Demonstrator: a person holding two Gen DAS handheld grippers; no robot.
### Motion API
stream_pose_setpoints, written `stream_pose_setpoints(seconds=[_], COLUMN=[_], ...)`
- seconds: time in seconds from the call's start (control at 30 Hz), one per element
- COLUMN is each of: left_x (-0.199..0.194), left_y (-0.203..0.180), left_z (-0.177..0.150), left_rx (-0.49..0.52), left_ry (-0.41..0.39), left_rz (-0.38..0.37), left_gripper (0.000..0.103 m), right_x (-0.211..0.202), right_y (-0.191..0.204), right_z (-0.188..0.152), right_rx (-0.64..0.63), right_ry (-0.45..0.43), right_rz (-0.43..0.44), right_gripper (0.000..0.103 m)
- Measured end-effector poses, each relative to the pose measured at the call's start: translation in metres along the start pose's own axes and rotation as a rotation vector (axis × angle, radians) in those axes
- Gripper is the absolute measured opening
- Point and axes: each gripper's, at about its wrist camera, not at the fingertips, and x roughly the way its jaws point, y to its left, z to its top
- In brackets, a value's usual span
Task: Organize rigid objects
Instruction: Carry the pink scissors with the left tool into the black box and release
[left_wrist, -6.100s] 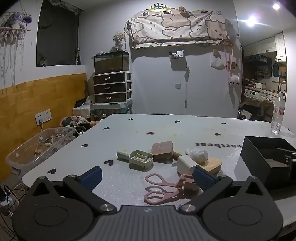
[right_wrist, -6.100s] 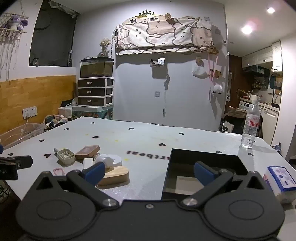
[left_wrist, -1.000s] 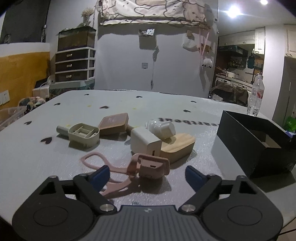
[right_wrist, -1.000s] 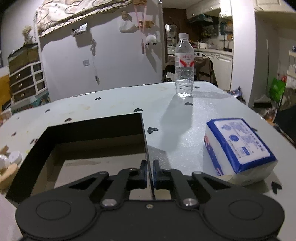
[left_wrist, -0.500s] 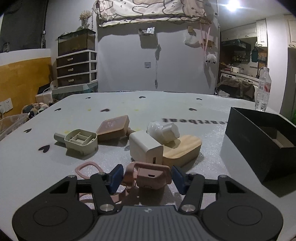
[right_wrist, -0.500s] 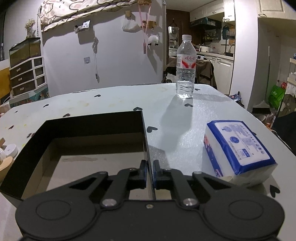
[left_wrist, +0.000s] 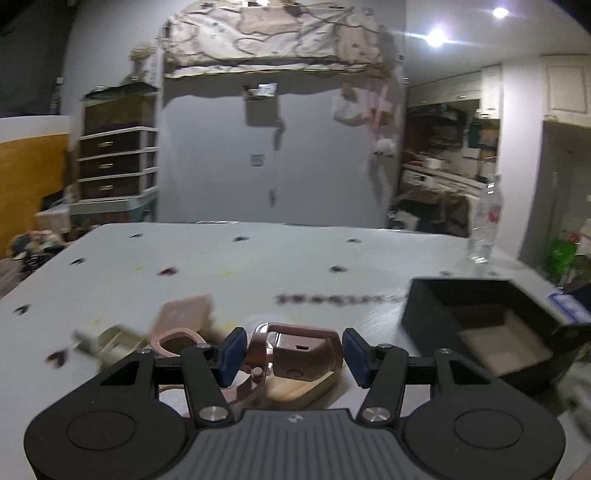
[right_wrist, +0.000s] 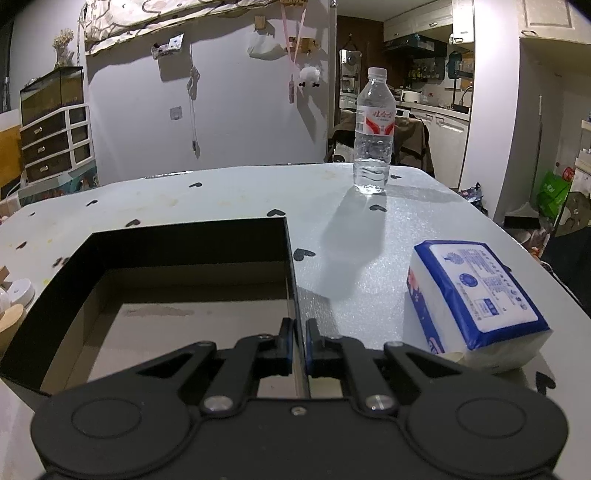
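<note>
The left tongs are closed on the pink scissors, the blue pads pressing the capped blade end from both sides while the finger loops trail off to the left, apparently clear of the desk. The right tongs are pinched shut on the right-hand wall of the black box, which sits open and empty on the desk. Beyond the scissors lie a wooden block, a pink flat case and a beige compartment piece, all blurred. A water bottle stands well behind the box; a tissue pack lies just beside its right wall. Judged risk: the grip sits at one end of the scissors, so the hanging loops may swing, pivot the scissors between the pads, or snag the neighbouring items or the box rim during transfer. The thin wall held by the right tongs could flex or tip the box if pulled.
</note>
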Motion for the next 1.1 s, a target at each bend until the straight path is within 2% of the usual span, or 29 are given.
stream_pose_setpoints(seconds=[0.1, 0.3, 0.47, 0.53, 0.63, 0.83, 1.1], left_x=[0.011, 0.054, 0.092, 0.107, 0.121, 0.150, 0.193], left_y=[-0.016, -0.068, -0.115, -0.132, -0.158, -0.186, -0.200], left_z=[0.019, 0.051, 0.061, 0.062, 0.063, 0.057, 0.049], left_rx=[-0.003, -0.022, -0.042, -0.059, -0.028, -0.019, -0.081], left_ry=[0.023, 0.134, 0.243, 0.286, 0.287, 0.382, 0.445], left_rz=[-0.092, -0.289, -0.387, -0.406, -0.382, -0.394, -0.354], left_gripper=[0.057, 0.057, 0.057, 0.057, 0.057, 0.056, 0.052], right_x=[0.001, 0.003, 0.003, 0.002, 0.001, 0.001, 0.003], right_y=[-0.002, -0.002, -0.003, -0.003, -0.006, -0.010, -0.012], right_z=[0.002, 0.005, 0.004, 0.004, 0.003, 0.003, 0.006], right_rx=[0.005, -0.014, -0.013, -0.010, 0.003, 0.024, 0.029], right_ry=[0.011, 0.023, 0.030, 0.031, 0.032, 0.038, 0.057], right_rz=[0.015, 0.021, 0.030, 0.039, 0.055, 0.081, 0.089], right_gripper=[0.006, 0.006, 0.005, 0.005, 0.005, 0.005, 0.005])
